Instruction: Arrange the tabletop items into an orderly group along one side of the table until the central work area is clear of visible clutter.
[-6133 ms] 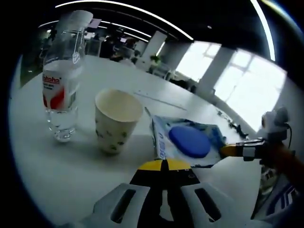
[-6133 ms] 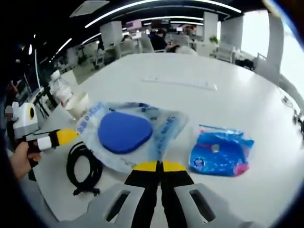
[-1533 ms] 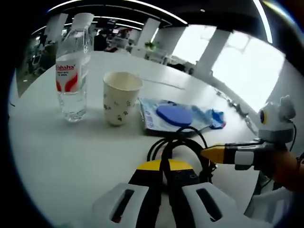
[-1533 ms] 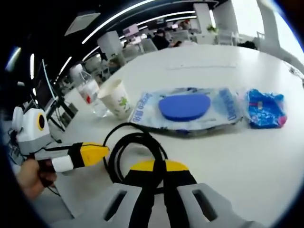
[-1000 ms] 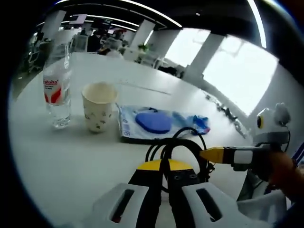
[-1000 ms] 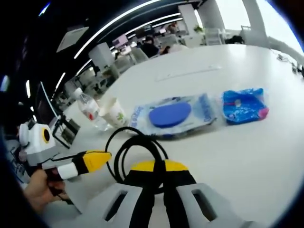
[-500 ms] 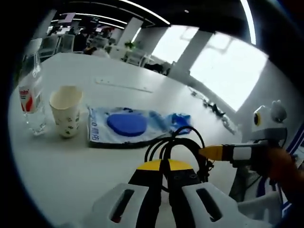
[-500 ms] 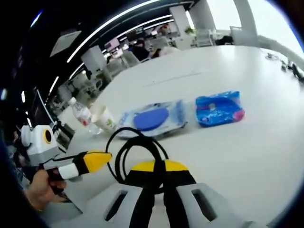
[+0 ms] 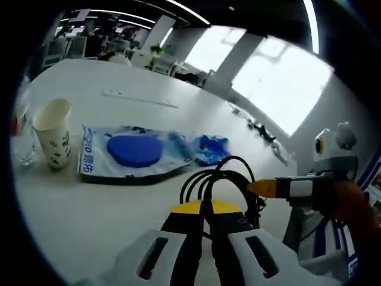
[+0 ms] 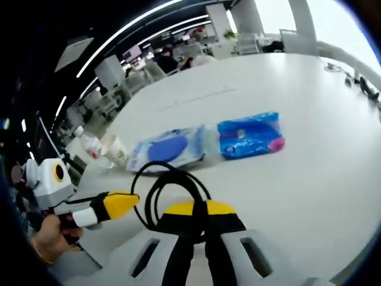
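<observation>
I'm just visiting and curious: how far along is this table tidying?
Partly done. The water bottle, paper cup, clear pack with a blue disc and blue packet already lie in a row on the white table. In hand: the coiled black cable, pinched by both the right gripper and left gripper. Left: setting the cable down with that row.

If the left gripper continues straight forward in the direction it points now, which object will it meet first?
Probably nothing new at once: the left gripper is already shut on the black cable, looped just ahead of its tips. Beyond the loop, the blue snack bag seems nearest to that line, though depth is unclear.
</observation>
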Tool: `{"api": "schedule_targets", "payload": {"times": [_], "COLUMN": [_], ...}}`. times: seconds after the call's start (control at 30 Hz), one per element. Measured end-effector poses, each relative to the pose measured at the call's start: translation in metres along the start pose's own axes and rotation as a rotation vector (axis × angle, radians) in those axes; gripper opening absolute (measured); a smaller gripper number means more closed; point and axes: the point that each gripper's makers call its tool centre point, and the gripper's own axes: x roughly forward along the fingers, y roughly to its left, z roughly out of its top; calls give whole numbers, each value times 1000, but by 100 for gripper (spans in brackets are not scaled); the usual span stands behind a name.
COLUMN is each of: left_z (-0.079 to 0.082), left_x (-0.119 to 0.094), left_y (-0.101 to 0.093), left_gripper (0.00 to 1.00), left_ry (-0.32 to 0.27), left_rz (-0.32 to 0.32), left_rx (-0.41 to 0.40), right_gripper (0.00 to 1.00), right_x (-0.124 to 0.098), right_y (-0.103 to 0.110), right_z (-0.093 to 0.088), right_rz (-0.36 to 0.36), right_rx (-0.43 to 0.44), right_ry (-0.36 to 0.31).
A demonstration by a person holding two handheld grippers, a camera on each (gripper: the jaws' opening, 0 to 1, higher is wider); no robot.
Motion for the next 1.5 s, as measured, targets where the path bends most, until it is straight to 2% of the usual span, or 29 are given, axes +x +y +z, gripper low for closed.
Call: {"api": "schedule_targets", "payload": {"times": [0.43, 0.67, 0.93, 0.97, 1.07, 1.23, 1.5], "left_z": [-11, -10, -16, -15, -18, -20, -22], "left_x": [23, 33, 45, 48, 52, 59, 63], "left_y": [2, 0, 4, 7, 8, 10, 15], "left_gripper": [2, 2, 2, 2, 2, 2, 2], "left_ry": [31, 27, 32, 13, 18, 13, 15], "left_rz": [11, -2, 11, 21, 25, 30, 44], "left_rx": [-24, -38, -38, -20, -41, -20, -21], "right_gripper": [1, 1, 1, 1, 1, 1, 1], "right_x": [22, 26, 40, 42, 47, 53, 55], "right_y": [-29, -39, -48, -50, -55, -61, -64], "right_z": [0, 7, 6, 5, 1, -6, -6], "right_rz": [1, 6, 10, 7, -9, -29, -25], "right_rx": [-12, -6, -49, -53, -86, -138, -134], "right_ry": [65, 62, 82, 90, 103, 114, 95]}}
